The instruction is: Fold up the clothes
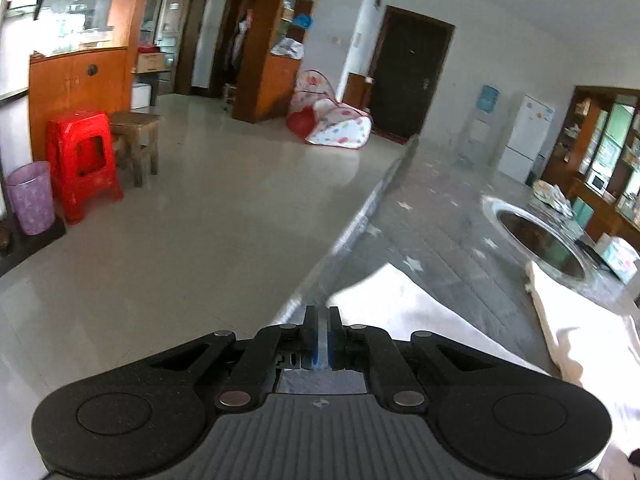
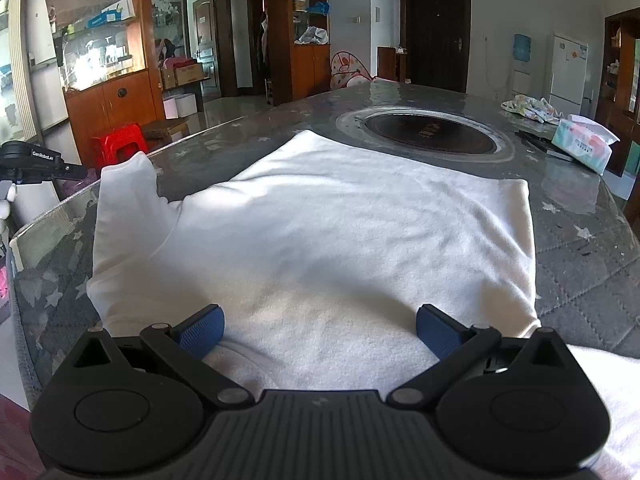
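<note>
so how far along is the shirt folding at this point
Early. Done: the white garment lies spread on the grey table, right side in a straight edge, possibly folded in. In hand: the left gripper is shut by the table edge, with no cloth visible between the pads; the right gripper hangs open over the near hem. Left: the sleeve sticks out to the left, and the body is unfolded.

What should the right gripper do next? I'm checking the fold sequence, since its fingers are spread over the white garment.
Probably lower the right gripper and close on the near edge of the white garment: its jaws stand wide open just above the cloth, holding nothing. The left gripper is shut at the table edge, beside the left sleeve.
</note>
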A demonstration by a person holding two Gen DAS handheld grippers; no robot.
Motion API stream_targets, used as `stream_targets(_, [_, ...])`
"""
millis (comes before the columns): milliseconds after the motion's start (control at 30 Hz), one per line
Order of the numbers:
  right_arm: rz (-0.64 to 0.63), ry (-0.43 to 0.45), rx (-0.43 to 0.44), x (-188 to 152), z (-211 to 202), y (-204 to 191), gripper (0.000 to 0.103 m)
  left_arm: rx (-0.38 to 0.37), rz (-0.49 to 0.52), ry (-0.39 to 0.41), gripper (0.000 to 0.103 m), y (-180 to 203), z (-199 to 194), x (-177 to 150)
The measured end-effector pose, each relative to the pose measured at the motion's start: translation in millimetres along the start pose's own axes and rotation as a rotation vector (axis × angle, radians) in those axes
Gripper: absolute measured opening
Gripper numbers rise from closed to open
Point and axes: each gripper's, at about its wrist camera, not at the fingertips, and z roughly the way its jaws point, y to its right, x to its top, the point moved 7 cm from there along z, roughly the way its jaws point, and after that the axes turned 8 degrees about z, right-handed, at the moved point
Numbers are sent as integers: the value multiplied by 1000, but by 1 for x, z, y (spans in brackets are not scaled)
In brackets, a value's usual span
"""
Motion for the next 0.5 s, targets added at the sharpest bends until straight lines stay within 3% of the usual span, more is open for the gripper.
stream_targets(67, [-5, -1, -4, 0, 0, -1, 103, -19, 23, 9, 23, 9, 2, 3])
stream_targets(133, [-5, 0, -3, 0, 0, 0, 103, -12, 47, 10, 47, 16, 8, 7])
stream_targets(167, [-5, 0, -3, -1, 0, 0, 103, -1, 55, 8, 49, 18, 12, 8])
stream_targets(400, [-7, -1, -4, -1, 0, 0, 103, 21, 75, -31, 47, 23, 41, 8])
stream_targets(500, [-9, -2, -4, -1, 1, 0, 103, 28, 77, -32, 34, 22, 42, 5])
